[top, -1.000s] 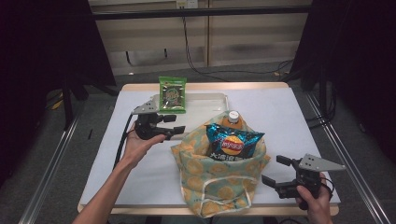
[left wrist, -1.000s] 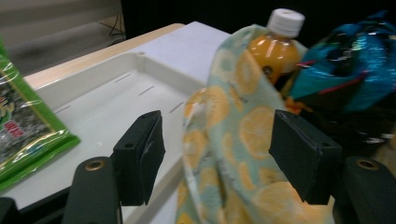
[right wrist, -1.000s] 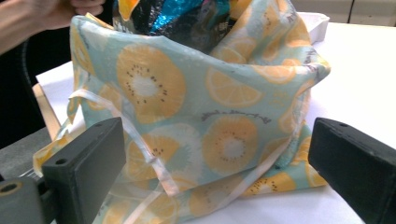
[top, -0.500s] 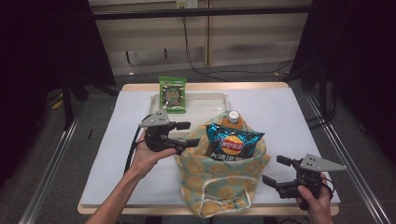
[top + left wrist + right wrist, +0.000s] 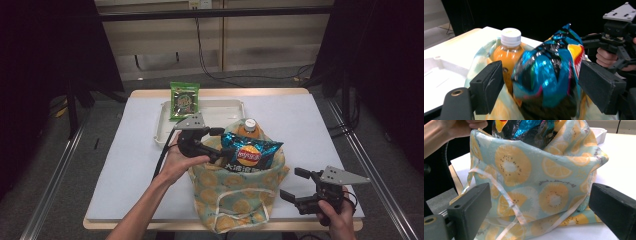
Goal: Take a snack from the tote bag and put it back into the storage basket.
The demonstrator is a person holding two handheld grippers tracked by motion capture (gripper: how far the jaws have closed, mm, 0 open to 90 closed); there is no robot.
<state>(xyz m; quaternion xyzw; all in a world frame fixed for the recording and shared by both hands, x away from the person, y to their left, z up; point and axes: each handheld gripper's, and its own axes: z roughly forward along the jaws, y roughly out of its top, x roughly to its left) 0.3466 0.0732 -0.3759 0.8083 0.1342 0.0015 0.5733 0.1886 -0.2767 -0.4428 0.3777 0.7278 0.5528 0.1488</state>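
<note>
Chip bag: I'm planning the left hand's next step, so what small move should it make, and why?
Probably close the left tongs on the chip bag. Their jaws have just been opening and now stand either side of the bag, not pressing it; it pokes from the fruit-print bag beside the orange drink bottle.

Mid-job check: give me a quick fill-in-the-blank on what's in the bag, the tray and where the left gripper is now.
1. The bottle in the fruit-print bag has a ____ cap.
2. The chip bag standing in the fruit-print bag is mainly ____.
3. The green snack packet leans on the white ____.
4. The left gripper has its fingers on either side of the ____ bag.

Missing words: white; blue; tray; chip
</note>
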